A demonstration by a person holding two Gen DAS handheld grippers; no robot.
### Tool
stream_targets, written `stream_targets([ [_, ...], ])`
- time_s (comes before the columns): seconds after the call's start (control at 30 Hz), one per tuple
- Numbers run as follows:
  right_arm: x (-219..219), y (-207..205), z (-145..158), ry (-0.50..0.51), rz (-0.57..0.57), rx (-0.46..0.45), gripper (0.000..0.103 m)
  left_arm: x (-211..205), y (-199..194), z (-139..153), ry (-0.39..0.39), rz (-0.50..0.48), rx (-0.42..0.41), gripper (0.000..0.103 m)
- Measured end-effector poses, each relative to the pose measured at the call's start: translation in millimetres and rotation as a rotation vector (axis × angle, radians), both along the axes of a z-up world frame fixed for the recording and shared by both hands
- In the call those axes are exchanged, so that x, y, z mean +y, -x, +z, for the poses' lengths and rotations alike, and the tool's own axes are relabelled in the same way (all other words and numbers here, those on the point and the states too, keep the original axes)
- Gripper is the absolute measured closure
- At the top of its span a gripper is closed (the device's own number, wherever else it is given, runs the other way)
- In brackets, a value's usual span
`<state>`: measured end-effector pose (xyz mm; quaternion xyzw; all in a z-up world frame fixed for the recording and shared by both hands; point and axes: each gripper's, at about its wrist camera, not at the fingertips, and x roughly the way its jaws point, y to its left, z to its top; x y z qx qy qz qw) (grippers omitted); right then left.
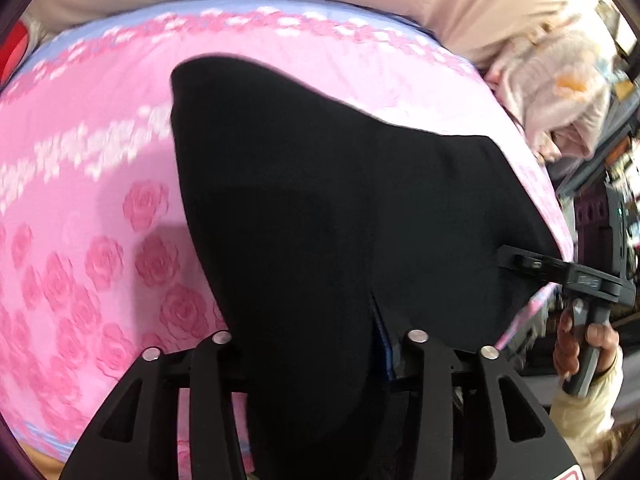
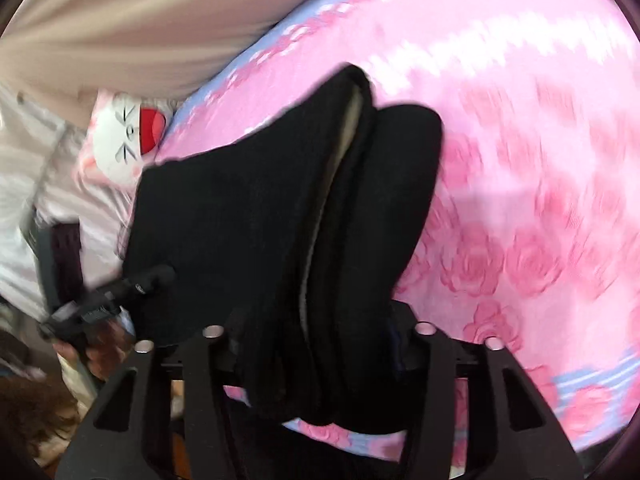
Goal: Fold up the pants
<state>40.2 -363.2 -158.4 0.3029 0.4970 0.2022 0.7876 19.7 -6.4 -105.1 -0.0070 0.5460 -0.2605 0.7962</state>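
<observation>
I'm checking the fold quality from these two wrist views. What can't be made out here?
- Left gripper fingertips: left wrist view, buried under the black pants.
- Right gripper fingertips: right wrist view, covered by the pants.
- Pants' waistband and hems: both views, uniform black, layers overlapping.
- Pink rose bedspread: motion-blurred.

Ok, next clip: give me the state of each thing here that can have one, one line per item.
black pants: lifted off the bed, held at two points, hanging in folds.
left gripper: shut on the pants.
right gripper: shut on the pants, several cloth layers between its fingers.
pink rose bedsheet: spread flat over the bed.
cartoon-face pillow: lying at the bed's edge, partly hidden by the pants.
</observation>
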Motion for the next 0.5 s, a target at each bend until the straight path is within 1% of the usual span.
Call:
stream_targets([
  [0.03,-3,-1,-2,-0.026,-0.008,0.0,0.045,1,-2,-1,0.012,0.011,0.003,0.056],
  [0.07,-2,-2,-3,-0.051,-0.005,-0.007,0.039,3,-3,-1,0.022,0.024,0.013,0.051],
  [0.1,-1,-2,-3,-0.068,0.003,-0.017,0.028,6,-7,-4,0.035,0.045,0.039,0.04],
  [0.13,1,-3,-2,-0.071,0.012,-0.029,0.023,6,-8,-8,0.036,0.052,0.052,0.031],
  [0.17,8,-3,1,-0.052,0.028,-0.045,0.014,8,-11,-13,0.03,0.071,0.068,0.02],
  [0.2,13,-3,3,-0.034,0.038,-0.058,0.006,8,-12,-17,0.042,0.088,0.061,0.017],
  [0.27,27,-4,7,0.041,0.033,-0.089,0.005,2,-9,-16,0.012,0.075,0.031,0.016],
  [0.33,31,-4,9,0.081,0.025,-0.102,0.005,-4,-7,-15,-0.005,0.075,0.01,0.016],
  [0.37,30,-4,9,0.08,0.006,-0.098,0.006,-5,-7,-14,-0.006,0.071,0.009,0.021],
  [0.4,26,-4,9,0.086,-0.019,-0.091,0.019,-6,-6,-11,0.001,0.063,0.007,0.031],
  [0.43,22,-4,9,0.094,-0.037,-0.079,0.031,-7,-6,-6,-0.002,0.065,-0.003,0.036],
  [0.47,13,-3,8,0.041,-0.044,-0.069,0.05,-6,-5,-2,-0.007,0.06,-0.021,0.049],
  [0.5,9,-2,9,0.019,-0.047,-0.075,0.057,-6,-2,5,-0.01,0.049,-0.046,0.062],
])
